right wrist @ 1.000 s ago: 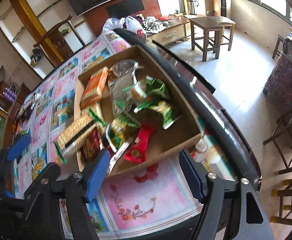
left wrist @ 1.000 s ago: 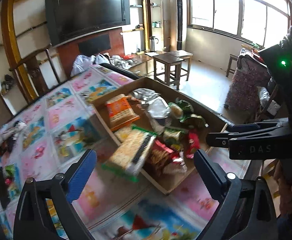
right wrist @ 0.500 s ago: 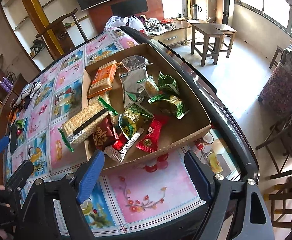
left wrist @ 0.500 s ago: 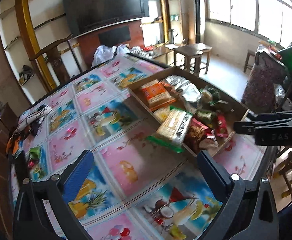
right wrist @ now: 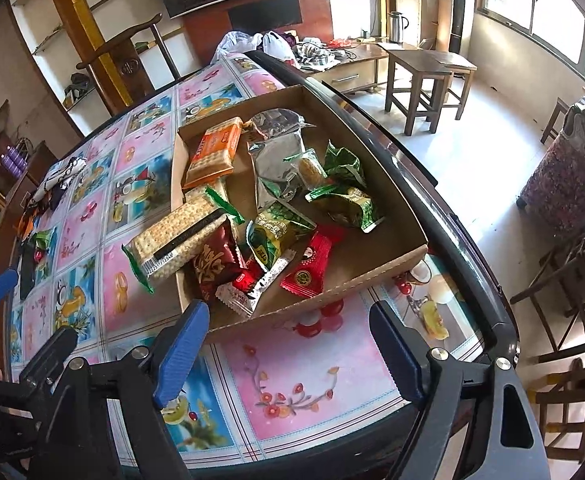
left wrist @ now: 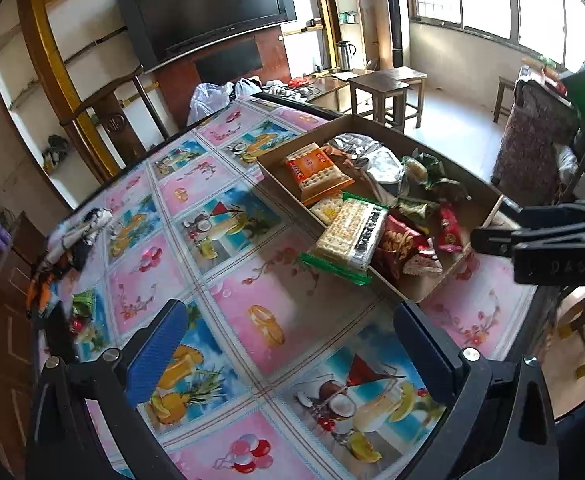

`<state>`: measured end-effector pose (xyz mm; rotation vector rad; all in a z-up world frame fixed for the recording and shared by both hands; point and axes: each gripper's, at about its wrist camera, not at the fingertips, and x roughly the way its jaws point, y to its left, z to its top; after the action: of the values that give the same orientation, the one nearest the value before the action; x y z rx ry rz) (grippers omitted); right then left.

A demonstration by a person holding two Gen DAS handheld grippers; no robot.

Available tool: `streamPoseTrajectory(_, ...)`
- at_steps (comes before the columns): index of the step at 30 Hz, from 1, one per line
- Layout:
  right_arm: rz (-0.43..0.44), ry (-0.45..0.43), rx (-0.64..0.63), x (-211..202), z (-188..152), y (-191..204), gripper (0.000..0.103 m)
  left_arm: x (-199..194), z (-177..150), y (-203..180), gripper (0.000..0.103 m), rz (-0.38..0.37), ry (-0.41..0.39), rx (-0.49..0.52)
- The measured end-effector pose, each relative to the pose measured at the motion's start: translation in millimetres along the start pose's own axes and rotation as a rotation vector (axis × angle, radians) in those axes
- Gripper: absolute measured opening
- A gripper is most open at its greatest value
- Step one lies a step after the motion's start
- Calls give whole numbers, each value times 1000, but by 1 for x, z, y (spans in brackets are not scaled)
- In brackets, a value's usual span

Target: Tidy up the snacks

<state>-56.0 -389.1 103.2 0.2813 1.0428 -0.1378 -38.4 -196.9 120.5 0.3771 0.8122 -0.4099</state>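
Holding my left tongs and right tongs wide open and empty, I am seeing snacks piling in the box, hiding the bottom ones.

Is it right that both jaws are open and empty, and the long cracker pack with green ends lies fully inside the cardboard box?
Not quite. Both grippers are open and empty, but the long cracker pack does not lie fully inside the cardboard box: it rests across the box's left wall, one green end hanging out over the tablecloth. The right wrist view shows this.
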Motion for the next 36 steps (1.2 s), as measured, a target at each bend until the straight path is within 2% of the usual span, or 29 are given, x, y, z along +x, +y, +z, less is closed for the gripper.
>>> streamPoseTrajectory(3,0,-5,-3,-1,0,-1,86,-5,1,11,103,-95,-13,-56)
streamPoseTrajectory(5,0,-11,-4,-3,0,-1,86,-7,2,16,103,-114,-29,-85)
streamPoseTrajectory(7,0,-12,-5,-3,0,-2,86,-5,2,13,103,-66,-19,-62)
streamPoseTrajectory(12,-1,-15,-7,-4,0,-2,86,-6,2,8,103,-41,-21,-40)
streamPoseTrajectory(15,0,-15,-12,-4,1,-1,86,-1,2,5,103,-14,5,-22)
streamPoseTrajectory(20,0,-13,-16,-3,1,1,86,1,2,8,103,-24,14,-35)
streamPoseTrajectory(23,0,-14,-15,-3,1,1,86,5,2,3,103,21,39,-5)
streamPoseTrajectory(25,-1,-15,-17,-3,1,2,86,4,2,-2,103,33,33,17)
streamPoseTrajectory(30,-1,-15,-18,-3,1,2,86,0,-1,-9,103,135,15,56)
streamPoseTrajectory(36,-1,-14,-17,-1,1,3,86,0,0,-6,103,115,16,55)
